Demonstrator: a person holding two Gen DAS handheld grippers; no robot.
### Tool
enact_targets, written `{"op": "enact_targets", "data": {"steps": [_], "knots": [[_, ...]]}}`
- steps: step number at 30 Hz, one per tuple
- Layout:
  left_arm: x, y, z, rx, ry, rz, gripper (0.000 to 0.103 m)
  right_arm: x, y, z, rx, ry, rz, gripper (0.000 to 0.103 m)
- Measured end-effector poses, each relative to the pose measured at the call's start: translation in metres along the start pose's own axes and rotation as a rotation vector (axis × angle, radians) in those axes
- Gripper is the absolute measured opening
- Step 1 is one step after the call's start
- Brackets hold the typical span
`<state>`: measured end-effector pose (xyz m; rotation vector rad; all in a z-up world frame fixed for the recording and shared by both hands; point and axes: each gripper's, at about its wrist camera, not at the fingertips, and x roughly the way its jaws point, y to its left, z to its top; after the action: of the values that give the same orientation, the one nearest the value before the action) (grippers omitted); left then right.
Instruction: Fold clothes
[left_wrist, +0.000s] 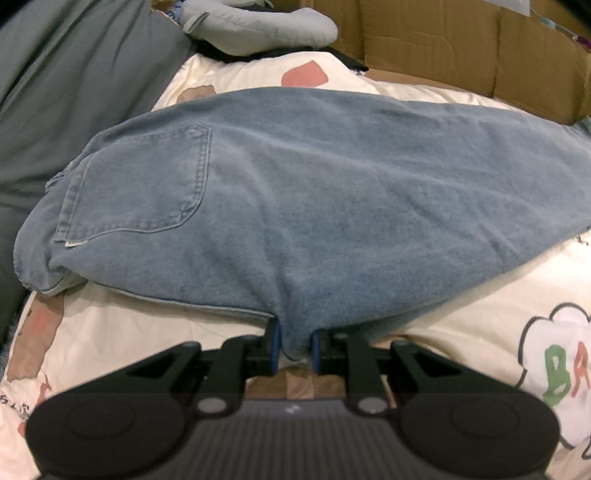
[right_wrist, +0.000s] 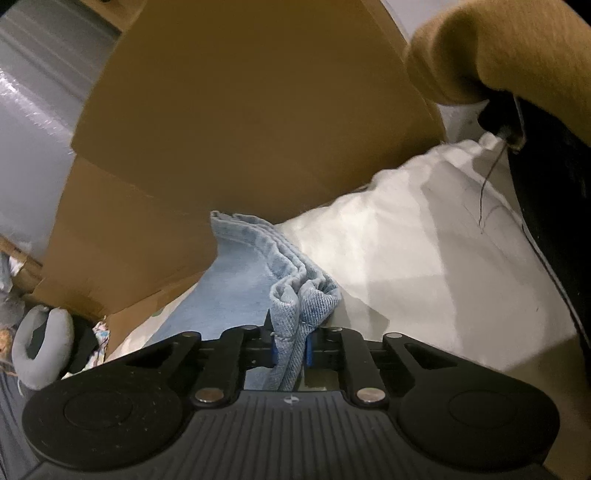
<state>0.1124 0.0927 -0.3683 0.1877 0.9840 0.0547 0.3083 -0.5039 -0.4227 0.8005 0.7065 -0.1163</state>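
Cream quilt (left_wrist: 461, 314) under my work area, printed with pink and brown patches and a cartoon cloud bearing coloured letters at near right. Brown cardboard box (left_wrist: 461, 48) along the far right edge. Grey neck pillow (left_wrist: 258, 26) at far centre, resting on something dark. Grey-green bedding (left_wrist: 66, 92) bunched at left. In my right view, a mustard sleeve (right_wrist: 517, 48) at upper right.

I am working over a cream printed quilt (left_wrist: 424, 317); the blue jeans (left_wrist: 314, 192) are lying folded lengthwise across it, a grey neck pillow (left_wrist: 258, 26) resting at its far edge.
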Motion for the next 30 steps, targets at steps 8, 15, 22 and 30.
{"op": "enact_targets", "data": {"steps": [8, 15, 22, 30], "knots": [[-0.003, 0.003, 0.000, 0.004, -0.005, -0.014, 0.017, -0.011, 0.010, 0.006, 0.004, -0.026, 0.041, 0.008], [-0.021, 0.015, 0.009, -0.040, -0.017, -0.050, 0.017, -0.024, 0.022, 0.019, 0.027, -0.018, 0.056, 0.008], [-0.036, 0.028, 0.024, -0.059, -0.013, -0.093, 0.016, -0.043, 0.033, 0.022, 0.034, -0.001, 0.022, 0.007], [-0.063, 0.053, 0.043, -0.011, 0.001, -0.106, 0.015, -0.085, 0.039, 0.014, 0.011, 0.033, -0.005, 0.007]]}}
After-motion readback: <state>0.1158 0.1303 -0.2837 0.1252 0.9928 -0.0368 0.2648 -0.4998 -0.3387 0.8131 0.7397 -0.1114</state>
